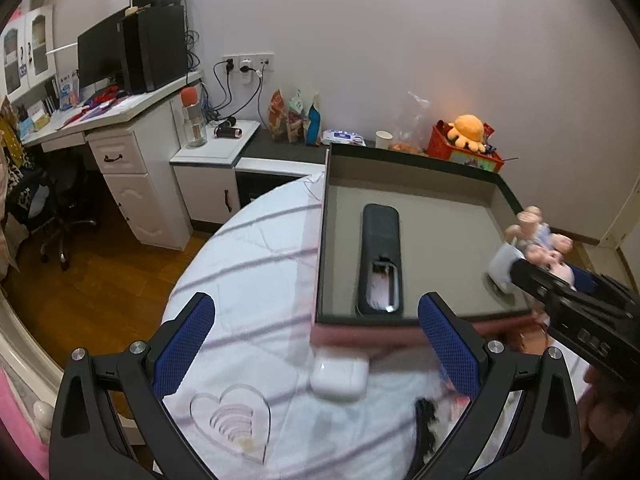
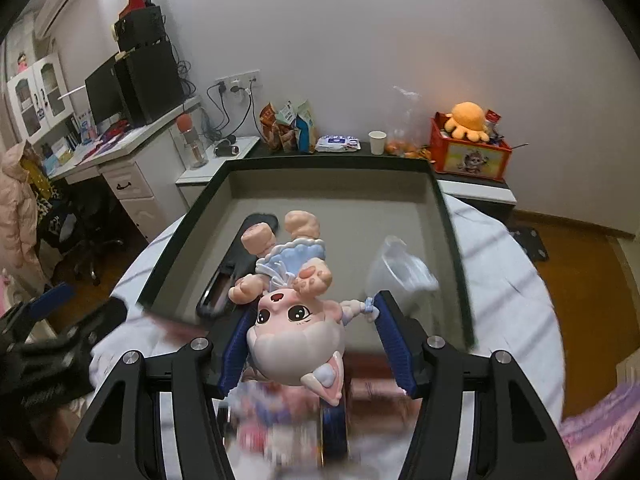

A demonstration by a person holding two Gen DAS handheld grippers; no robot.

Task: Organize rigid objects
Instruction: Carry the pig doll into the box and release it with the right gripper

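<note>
While the right tongs (image 2: 308, 340) pinch a pink-and-white glossy plastic cartoon figurine with a pale blue frilled skirt (image 2: 294, 312), gripped at the head with its feet pointing away toward the far wall, the doll hangs upside down over the near edge of a shallow dark-rimmed rectangular tray with a grey-beige floor (image 2: 340, 196). The blue-padded fingers (image 2: 394, 344) bear on either side of the head, one against the left cheek, the other at the small bow by the ear.

Inside the tray a long black remote control with its battery cover off (image 1: 380, 260) lies on the left half, its long axis running near to far. To its right sits a clear crumpled plastic cup or bag (image 2: 400, 272); which it is cannot be told through the blur. The figurine's own long axis runs the same way as the remote, and the open floor between remote and plastic lies straight ahead of it, so a forward, downward set-down looks the likely move; the risk is nudging the remote.

The left tongs (image 1: 316, 348) stand spread with nothing between the pads, hovering over the white striped bedsheet (image 1: 248, 248). A small white rounded earbud case (image 1: 339, 374) lies just short of the tray's near rim, between those spread fingers, plainly nearer the left hand. A clear heart-shaped acrylic piece (image 1: 232, 420) rests on the sheet to its left.
</note>
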